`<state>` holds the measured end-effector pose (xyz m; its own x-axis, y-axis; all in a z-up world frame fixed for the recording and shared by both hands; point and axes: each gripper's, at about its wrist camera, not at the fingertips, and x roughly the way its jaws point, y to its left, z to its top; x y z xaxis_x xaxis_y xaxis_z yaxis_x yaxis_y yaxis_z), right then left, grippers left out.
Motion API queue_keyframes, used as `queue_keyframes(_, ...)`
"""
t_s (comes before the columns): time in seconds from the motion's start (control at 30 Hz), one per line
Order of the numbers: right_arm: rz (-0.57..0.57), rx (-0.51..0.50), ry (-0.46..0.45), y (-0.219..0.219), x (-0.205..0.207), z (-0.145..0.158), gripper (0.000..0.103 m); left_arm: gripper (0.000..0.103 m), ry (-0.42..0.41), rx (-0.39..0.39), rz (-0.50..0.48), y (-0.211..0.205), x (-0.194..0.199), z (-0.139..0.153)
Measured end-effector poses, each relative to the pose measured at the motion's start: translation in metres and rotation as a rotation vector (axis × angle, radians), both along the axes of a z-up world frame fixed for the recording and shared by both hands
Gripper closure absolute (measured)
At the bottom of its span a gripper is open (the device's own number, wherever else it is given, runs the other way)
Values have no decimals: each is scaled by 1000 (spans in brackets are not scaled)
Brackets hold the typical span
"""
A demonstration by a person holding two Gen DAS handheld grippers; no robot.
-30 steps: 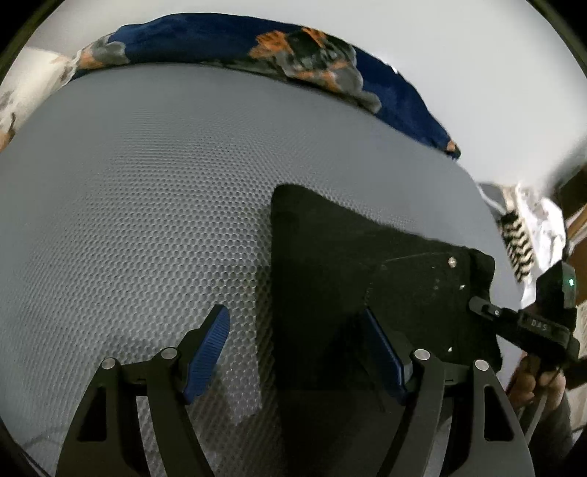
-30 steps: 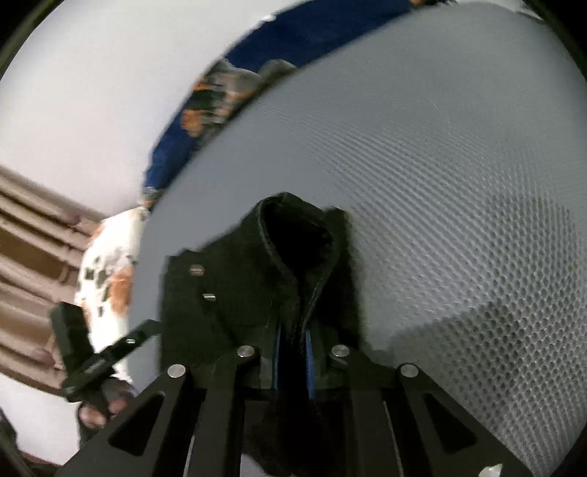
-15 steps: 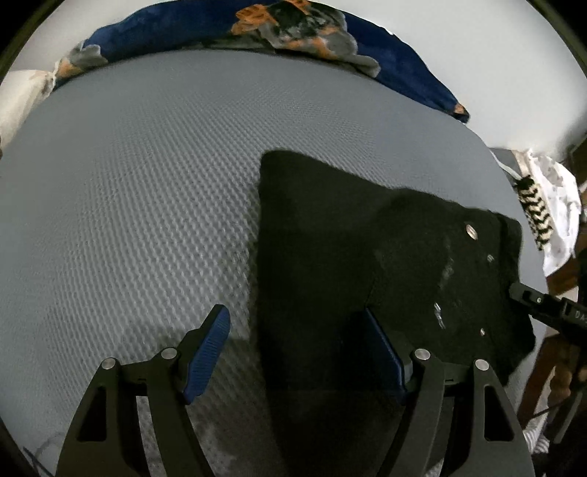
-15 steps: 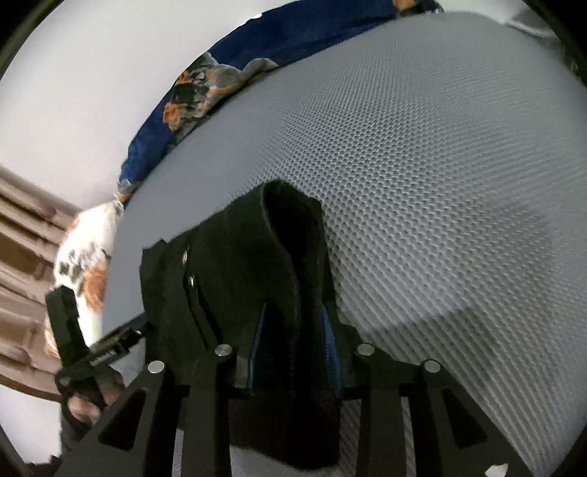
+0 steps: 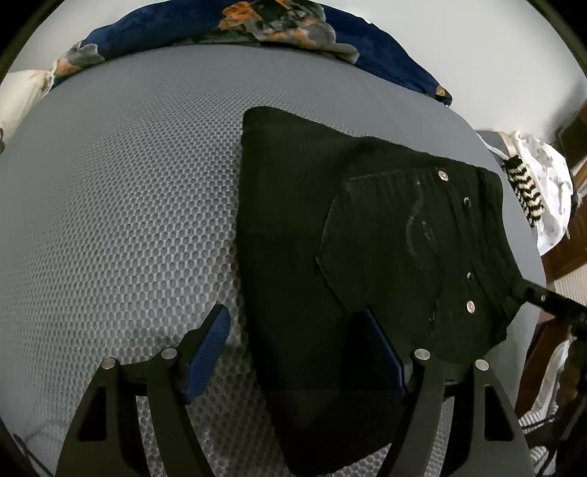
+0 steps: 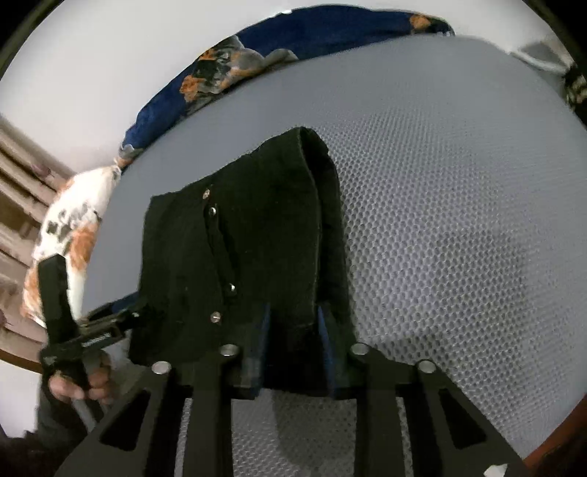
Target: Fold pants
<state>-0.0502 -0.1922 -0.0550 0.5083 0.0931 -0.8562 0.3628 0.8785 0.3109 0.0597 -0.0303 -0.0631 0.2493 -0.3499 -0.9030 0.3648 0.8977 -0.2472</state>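
Note:
The black pants point(image 5: 330, 235) lie folded into a compact stack on the grey mesh mattress point(image 5: 110, 205), back pocket and metal rivets facing up. My left gripper point(image 5: 293, 348) is open, its jaws astride the stack's near left edge without pinching it. In the right wrist view the pants point(image 6: 256, 235) show their thick folded edge. My right gripper point(image 6: 291, 345) has its jaws partly parted around that near edge, and the cloth sits loosely between the blue pads point(image 6: 324, 341). The left gripper also shows in the right wrist view point(image 6: 110, 326), at the stack's left side.
A dark blue floral blanket point(image 5: 256, 25) lies along the mattress's far edge by the white wall. A floral pillow point(image 6: 69, 235) sits at the left in the right wrist view. A black-and-white striped cloth point(image 5: 524, 190) and white fabric lie beyond the mattress's right corner.
My right gripper was shut on the folded edge a second ago; its jaws have since parted. The stack now lies flat. My left gripper stayed open and drew closer over the pants.

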Motion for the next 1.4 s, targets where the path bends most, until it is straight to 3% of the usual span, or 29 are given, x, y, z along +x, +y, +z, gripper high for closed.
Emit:
queue_keyframes(0.17,-6,-6,-11,1,-14,8,92,29,5,1,-8,5,-5,1)
queue_keyframes(0.3,-32,-3,28,1,-20,-7,92,29,-18,10,-17,7,-11,0)
queue_keyframes(0.7,-31,27,19,-7,-19,-10,88,28,-68,50,-23,-9,-17,0)
queue_keyframes(0.83,-48,6,20,-8,-22,-7,72,26,-76,65,-18,-12,-19,0)
queue_keyframes(1.03,-40,-14,25,-6,-20,-4,68,23,-81,77,-12,-13,-20,0)
queue_keyframes(1.2,-32,-18,22,-6,-15,0,60,23,-93,88,-10,-13,-20,5)
queue_keyframes(1.3,-13,-44,23,-5,-10,3,47,23,-123,116,-23,-12,-23,10)
queue_keyframes(1.4,-23,-38,14,-9,-6,7,47,23,-132,115,-14,-9,-20,14)
